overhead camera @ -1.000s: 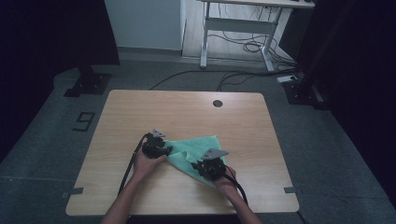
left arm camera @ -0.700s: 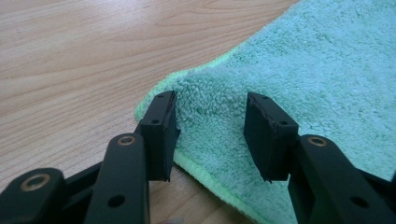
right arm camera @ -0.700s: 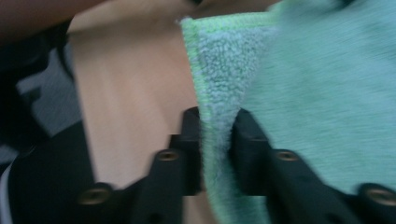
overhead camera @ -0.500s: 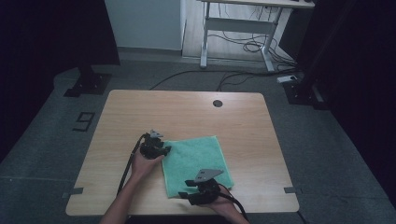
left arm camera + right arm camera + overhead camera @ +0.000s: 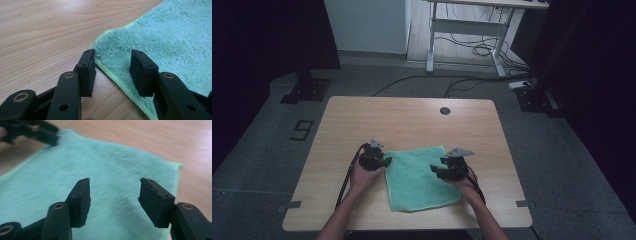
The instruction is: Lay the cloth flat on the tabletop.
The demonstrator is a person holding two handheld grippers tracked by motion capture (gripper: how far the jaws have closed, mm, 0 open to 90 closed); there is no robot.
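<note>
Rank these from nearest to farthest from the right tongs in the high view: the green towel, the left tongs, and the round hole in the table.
1. Green towel: right under and beside the right tongs, toward the person's left.
2. Left tongs: across the towel, at its left edge.
3. Round hole: near the table's far edge.

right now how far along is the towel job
Done: the towel lies spread flat on the table, one layer, no fold showing. In hand: nothing is gripped; the left gripper is open, straddling the towel's left edge near a corner, and the right gripper hangs open over the right side. Left: probably closing on the edges and folding, if folding is the aim.
</note>
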